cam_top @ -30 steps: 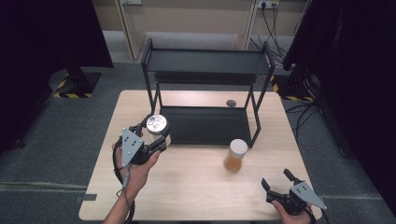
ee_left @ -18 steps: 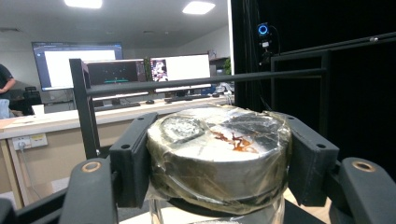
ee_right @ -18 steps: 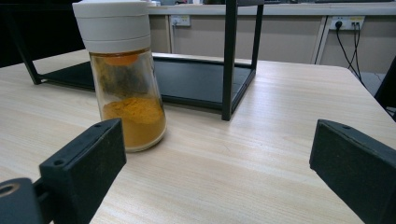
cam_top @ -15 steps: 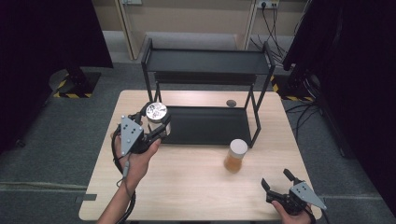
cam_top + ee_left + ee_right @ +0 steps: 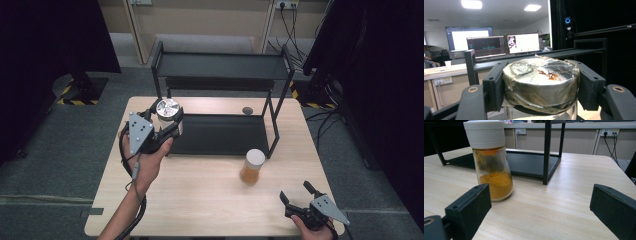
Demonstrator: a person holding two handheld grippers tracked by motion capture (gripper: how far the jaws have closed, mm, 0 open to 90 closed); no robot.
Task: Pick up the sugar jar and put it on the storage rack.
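High view, nearest edge: the right gripper (image 5: 298, 196) sits low at the table's (image 5: 200, 200) near right corner, held in a hand, jaws spread wide with nothing between them.
Right gripper view: both black jaws stand far apart over bare wood; the spice jar (image 5: 490, 160) stands upright just past the left jaw, white cap on top, orange powder filling its lower part.
Spice jar on table: in the high view the jar (image 5: 251, 167) stands on the wood just in front of the black rack's (image 5: 220, 70) front right leg, well apart from both grippers.
Left gripper: raised above the table's left side, in front of the rack's left end; the left gripper (image 5: 167, 120) is clamped on a foil-topped jar (image 5: 168, 111), a jaw pressed to each side of the lid.
Left gripper view: the foil-topped jar (image 5: 541, 80) shows a crinkled silver seal with a reddish smear, clear glass below.
Rack: two black shelves; lower tray rests on the table.
Small dark disc (image 5: 247, 110): lies on the wood behind the lower tray.
Far background: monitors (image 5: 499, 45) glow in the left gripper view.
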